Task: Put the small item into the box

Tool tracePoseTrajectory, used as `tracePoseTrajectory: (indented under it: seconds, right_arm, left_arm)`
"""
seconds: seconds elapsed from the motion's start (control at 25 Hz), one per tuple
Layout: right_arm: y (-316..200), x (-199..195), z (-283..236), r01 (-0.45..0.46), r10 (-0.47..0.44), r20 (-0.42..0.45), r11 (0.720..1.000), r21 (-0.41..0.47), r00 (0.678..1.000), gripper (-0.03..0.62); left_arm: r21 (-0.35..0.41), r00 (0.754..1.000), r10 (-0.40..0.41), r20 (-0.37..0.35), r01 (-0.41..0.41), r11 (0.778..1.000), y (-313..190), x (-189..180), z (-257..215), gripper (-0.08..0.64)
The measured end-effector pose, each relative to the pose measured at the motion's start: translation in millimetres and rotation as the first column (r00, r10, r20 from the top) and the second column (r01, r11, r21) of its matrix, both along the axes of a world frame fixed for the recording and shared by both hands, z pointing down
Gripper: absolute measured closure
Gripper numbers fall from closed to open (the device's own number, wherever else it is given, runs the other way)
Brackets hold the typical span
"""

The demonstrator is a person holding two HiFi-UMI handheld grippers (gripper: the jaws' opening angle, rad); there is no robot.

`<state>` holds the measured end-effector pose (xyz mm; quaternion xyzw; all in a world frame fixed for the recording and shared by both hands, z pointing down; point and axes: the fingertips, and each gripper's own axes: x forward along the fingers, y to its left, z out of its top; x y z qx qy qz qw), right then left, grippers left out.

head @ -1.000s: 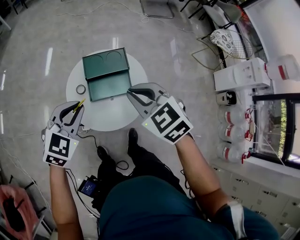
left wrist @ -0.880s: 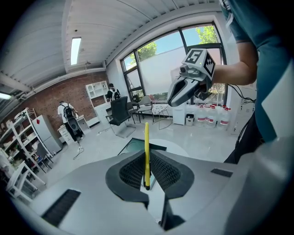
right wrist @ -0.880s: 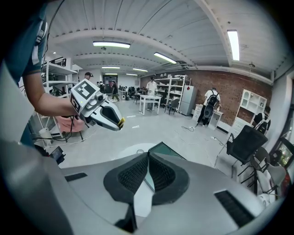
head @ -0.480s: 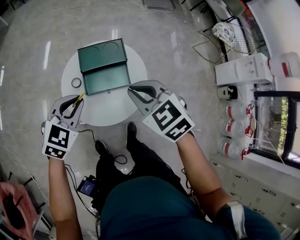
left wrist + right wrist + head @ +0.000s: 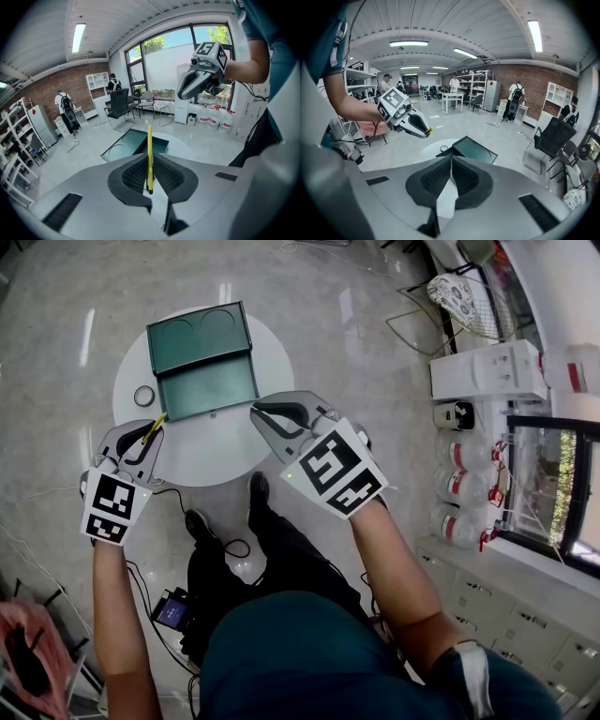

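Left gripper view: yellow stick (image 5: 149, 150) pinched tight, green box (image 5: 208, 390) coming up!
The left gripper (image 5: 149, 161) has its jaws clamped on the stick, which pokes out ahead. Over the last second it has pushed forward, so the tip now hangs just by the open box's near left corner, above the round table (image 5: 234, 454). It's not inside yet, but the drop looks close. The right gripper (image 5: 450, 174), jaws together on nothing, waits near the box's right corner.

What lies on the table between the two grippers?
Only bare white table, as the head view shows, between the left gripper, shut on the yellow stick, and the empty right gripper. The open green box sits just beyond.
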<state>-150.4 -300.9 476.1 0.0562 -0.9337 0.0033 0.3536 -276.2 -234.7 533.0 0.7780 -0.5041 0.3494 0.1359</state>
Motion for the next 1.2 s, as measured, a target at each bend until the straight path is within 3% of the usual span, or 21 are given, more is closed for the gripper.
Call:
tracePoseTrajectory:
  seconds: [1.2]
  right_arm:
    - [-6, -8, 52, -0.008, 0.006, -0.035, 0.998, -0.056, 0.999, 0.552]
  left_arm:
    - [-0.110, 0.999, -0.011, -0.040, 0.007, 0.994, -4, -12, 80, 0.511]
